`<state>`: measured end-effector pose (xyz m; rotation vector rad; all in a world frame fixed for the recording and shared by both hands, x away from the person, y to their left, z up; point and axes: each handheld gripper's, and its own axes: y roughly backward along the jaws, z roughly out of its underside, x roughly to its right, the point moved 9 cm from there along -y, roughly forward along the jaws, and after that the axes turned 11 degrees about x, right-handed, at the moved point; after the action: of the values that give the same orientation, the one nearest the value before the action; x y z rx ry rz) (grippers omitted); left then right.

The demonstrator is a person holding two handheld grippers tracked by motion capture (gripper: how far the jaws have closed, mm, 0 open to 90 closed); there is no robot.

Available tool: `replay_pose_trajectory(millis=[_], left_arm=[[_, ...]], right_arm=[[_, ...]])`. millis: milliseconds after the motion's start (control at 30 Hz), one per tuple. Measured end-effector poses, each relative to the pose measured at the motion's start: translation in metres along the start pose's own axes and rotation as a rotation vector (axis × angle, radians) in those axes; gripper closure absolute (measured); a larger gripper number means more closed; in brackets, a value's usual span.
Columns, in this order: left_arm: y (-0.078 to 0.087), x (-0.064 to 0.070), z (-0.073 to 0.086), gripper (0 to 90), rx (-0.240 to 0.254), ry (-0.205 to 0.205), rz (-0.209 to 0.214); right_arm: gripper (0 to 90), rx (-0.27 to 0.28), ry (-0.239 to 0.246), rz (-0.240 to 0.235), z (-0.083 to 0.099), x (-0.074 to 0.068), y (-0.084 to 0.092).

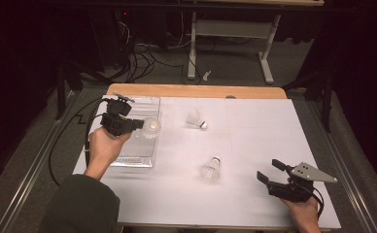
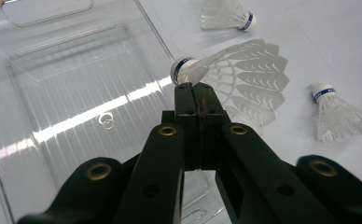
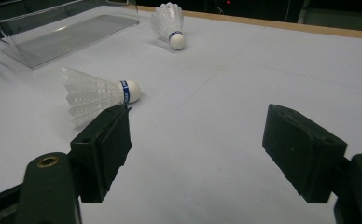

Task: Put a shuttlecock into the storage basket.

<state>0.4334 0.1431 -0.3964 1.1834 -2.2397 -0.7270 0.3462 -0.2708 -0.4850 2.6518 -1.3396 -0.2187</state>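
Note:
My left gripper (image 1: 139,124) is shut on a white plastic shuttlecock (image 1: 151,128), pinching its skirt just behind the blue-banded cork. In the left gripper view the jaws meet at the tip (image 2: 198,88) and the held shuttlecock (image 2: 244,74) fans out to the right, above the right rim of a clear plastic tray (image 2: 67,93). Two more shuttlecocks lie on the white table, one far (image 1: 196,120) and one near (image 1: 211,169). My right gripper (image 1: 268,169) rests open near the front right, with nothing between its jaws (image 3: 198,135). The near shuttlecock (image 3: 97,93) lies just beyond its left jaw.
The clear tray (image 1: 138,160) sits at the table's left side and nothing lies in it. The far shuttlecock (image 3: 170,23) lies near the wooden back edge. Cables and a desk frame stand on the floor beyond the table.

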Motion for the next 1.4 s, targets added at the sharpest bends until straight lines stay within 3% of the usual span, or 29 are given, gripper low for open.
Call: replay_pose_trajectory(millis=[600,833,1400], left_arm=[[-0.009,-0.026,-0.001,90.0,-0.006,0.041,-0.059],[-0.018,-0.037,-0.001,90.0,-0.018,0.041,-0.106],[-0.036,-0.051,-0.005,89.9,-0.021,0.062,-0.131]], right_arm=[[23.9,-0.001,-0.001,0.001,0.0,0.0,0.0],[23.9,0.0,-0.001,0.0,0.0,0.0,0.0],[23.9,-0.001,-0.002,-0.001,0.0,0.0,0.0]])
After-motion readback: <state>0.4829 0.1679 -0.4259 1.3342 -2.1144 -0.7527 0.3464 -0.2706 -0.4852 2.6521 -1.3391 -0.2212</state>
